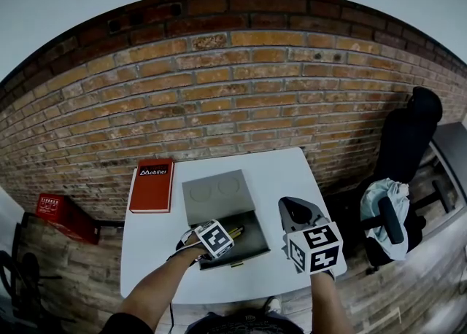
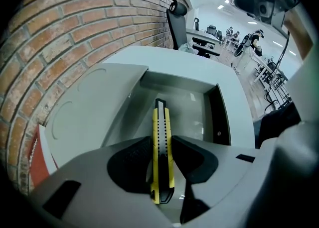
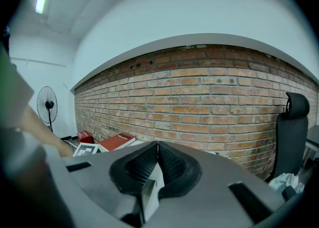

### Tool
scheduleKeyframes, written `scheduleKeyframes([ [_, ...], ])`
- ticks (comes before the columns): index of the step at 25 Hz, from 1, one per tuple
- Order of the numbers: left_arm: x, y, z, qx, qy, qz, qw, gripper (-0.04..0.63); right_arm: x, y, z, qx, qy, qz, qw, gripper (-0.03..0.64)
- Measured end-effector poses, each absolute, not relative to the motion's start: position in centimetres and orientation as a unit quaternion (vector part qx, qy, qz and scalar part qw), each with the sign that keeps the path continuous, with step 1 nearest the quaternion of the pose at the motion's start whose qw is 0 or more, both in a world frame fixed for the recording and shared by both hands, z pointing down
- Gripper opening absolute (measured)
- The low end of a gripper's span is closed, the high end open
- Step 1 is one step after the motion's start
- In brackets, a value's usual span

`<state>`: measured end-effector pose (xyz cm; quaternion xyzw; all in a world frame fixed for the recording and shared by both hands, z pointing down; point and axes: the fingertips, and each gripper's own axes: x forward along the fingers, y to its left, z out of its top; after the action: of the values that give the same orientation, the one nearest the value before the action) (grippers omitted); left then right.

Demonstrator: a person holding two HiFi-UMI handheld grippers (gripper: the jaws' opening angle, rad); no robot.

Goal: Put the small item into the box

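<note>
Your left fingers [image 2: 130, 165] stand apart astride the cutter [image 2: 162, 147], box [image 2: 222, 122] walls at 3 and 9 o'clock. Your right fingers [image 3: 175, 165] are together by the tabletop's [image 1: 295, 179] 3 o'clock edge.

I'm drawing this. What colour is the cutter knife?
The cutter knife is yellow and black; the left gripper view shows it best.

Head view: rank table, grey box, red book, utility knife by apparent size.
1. white table
2. grey box, lid included
3. red book
4. yellow utility knife, only partly visible inside the box
</note>
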<state>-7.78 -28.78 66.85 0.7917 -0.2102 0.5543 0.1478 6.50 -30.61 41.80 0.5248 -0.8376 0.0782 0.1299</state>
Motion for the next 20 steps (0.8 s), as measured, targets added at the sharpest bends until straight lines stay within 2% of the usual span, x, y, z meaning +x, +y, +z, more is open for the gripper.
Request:
scheduleKeyframes([
  [15, -8.0, -30.3, 63.4, 0.818, -0.265, 0.494, 0.128, 0.144, 5.0, -30.7, 42.2, 0.504, -0.850, 0.082, 0.127, 0.020],
  [20, -8.4, -30.4, 61.6, 0.823, -0.283, 0.471, 0.141, 0.143, 4.1, -31.0, 42.0, 0.493, -0.857, 0.081, 0.126, 0.020],
])
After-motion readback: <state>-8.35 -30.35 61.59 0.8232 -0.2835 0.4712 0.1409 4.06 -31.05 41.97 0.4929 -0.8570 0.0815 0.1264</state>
